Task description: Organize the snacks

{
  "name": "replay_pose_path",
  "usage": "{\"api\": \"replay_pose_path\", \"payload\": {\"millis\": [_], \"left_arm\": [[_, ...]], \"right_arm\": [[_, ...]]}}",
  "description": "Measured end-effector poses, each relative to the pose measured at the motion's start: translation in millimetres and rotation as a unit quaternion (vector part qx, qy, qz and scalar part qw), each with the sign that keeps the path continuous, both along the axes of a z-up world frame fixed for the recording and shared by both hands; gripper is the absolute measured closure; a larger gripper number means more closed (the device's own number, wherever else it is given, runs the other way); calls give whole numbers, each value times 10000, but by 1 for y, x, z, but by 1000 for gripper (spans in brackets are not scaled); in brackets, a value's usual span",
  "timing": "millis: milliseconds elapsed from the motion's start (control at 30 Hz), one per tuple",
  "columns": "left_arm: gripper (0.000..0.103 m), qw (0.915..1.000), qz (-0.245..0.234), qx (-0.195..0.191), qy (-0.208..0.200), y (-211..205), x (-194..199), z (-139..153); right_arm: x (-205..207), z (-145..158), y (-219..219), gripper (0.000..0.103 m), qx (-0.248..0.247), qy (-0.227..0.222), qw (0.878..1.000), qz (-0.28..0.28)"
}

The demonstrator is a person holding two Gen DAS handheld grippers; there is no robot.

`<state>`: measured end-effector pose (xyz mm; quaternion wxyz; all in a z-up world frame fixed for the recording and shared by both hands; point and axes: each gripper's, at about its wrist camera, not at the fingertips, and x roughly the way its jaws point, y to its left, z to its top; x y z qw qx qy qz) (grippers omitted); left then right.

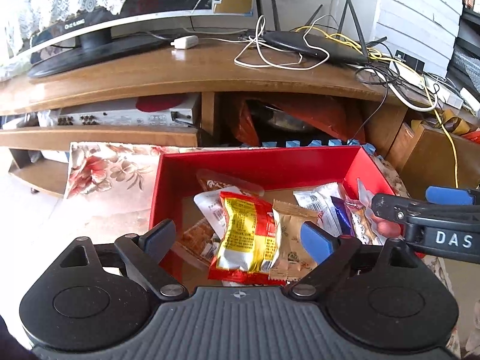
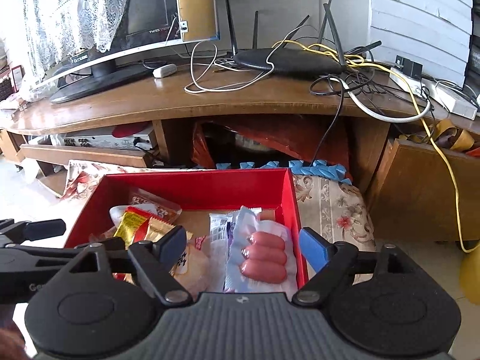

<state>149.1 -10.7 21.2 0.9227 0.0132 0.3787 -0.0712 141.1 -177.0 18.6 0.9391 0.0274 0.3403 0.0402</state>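
A red box (image 1: 258,162) (image 2: 192,184) sits on a floral cloth and holds several snack packets. In the left wrist view a red and gold packet (image 1: 246,234) lies beside a tan packet (image 1: 292,237). My left gripper (image 1: 240,237) is open and empty above them. The right gripper's arm (image 1: 420,219) reaches in from the right. In the right wrist view a clear pack of pink sausages (image 2: 264,255) lies in the box's right end. My right gripper (image 2: 243,249) is open and empty just above it.
A wooden TV stand (image 1: 192,72) stands behind the box with a monitor (image 1: 90,15), a black router (image 1: 312,46) and tangled cables. The floral cloth (image 1: 105,174) (image 2: 333,207) extends on both sides of the box. A brown cabinet (image 2: 420,186) stands at right.
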Motion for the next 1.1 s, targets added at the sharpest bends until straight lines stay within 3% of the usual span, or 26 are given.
{"api": "replay_pose_path", "payload": {"millis": [367, 500, 1100], "left_arm": [[8, 9999, 63, -118, 25, 7, -27, -3], [0, 9999, 55, -106, 36, 7, -42, -7], [0, 9995, -224, 73, 223, -1, -98, -24]], "right_arm": [[-36, -14, -5, 29, 51, 324, 9993, -156], [-51, -19, -6, 29, 83, 437, 9988, -181], [-112, -32, -10, 29, 288, 740, 9966, -239]]}}
